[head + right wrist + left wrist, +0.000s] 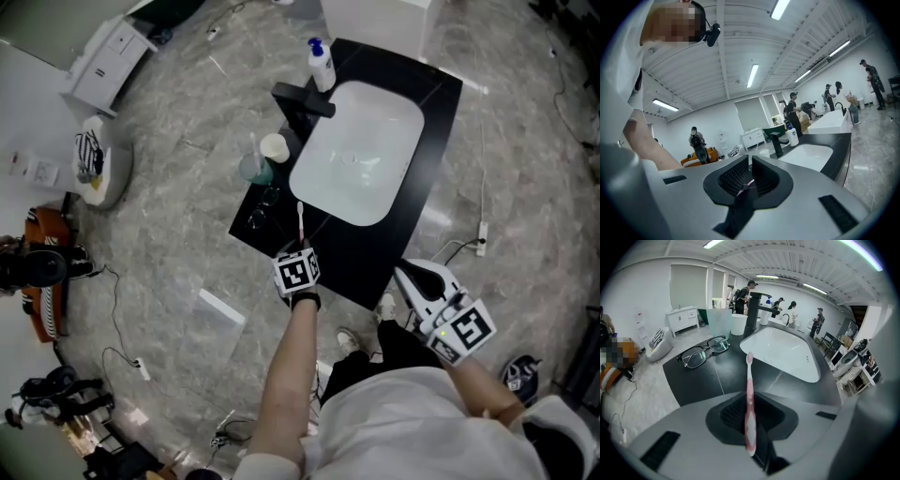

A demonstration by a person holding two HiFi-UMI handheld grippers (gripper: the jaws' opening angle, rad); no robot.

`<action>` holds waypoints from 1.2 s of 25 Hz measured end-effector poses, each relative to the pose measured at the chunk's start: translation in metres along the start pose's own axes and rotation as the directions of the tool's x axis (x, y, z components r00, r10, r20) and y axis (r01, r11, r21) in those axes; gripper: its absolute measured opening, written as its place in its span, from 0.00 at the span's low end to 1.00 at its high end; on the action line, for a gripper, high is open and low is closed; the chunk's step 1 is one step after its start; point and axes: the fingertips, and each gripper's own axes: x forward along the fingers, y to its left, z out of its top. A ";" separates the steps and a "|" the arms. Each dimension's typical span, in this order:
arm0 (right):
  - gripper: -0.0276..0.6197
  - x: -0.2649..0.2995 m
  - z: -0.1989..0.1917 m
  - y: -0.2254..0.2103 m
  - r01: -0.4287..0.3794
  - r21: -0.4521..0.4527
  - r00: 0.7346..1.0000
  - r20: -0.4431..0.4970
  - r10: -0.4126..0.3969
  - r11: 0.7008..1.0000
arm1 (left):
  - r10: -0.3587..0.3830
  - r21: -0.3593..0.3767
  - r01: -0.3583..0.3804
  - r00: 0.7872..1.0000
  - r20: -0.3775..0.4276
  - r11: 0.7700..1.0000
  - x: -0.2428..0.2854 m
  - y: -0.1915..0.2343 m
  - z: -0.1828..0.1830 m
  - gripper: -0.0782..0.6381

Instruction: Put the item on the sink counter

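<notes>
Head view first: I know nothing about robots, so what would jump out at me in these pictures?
A pink toothbrush is clamped in the left gripper, pointing out over the near part of a black sink counter. Beyond it sits a white basin. In the left gripper view, a pair of glasses lies on the counter to the basin's left.

Glasses (263, 207) on counter (434, 105) left of basin (361, 155), two cups (265, 157) behind glasses, bottle (321, 66) beyond faucet (302, 99)
</notes>
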 end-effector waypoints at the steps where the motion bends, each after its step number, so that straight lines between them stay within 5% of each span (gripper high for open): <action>1: 0.12 0.000 0.001 0.000 -0.001 -0.011 1.000 0.000 0.001 1.000 | 0.002 0.000 -0.002 1.000 -0.002 1.000 0.000 0.000 0.000 0.18; 30: 0.12 0.006 0.024 0.006 -0.125 0.031 0.990 0.063 0.123 0.992 | 0.022 -0.061 -0.020 0.999 0.031 0.998 -0.007 -0.005 -0.003 0.30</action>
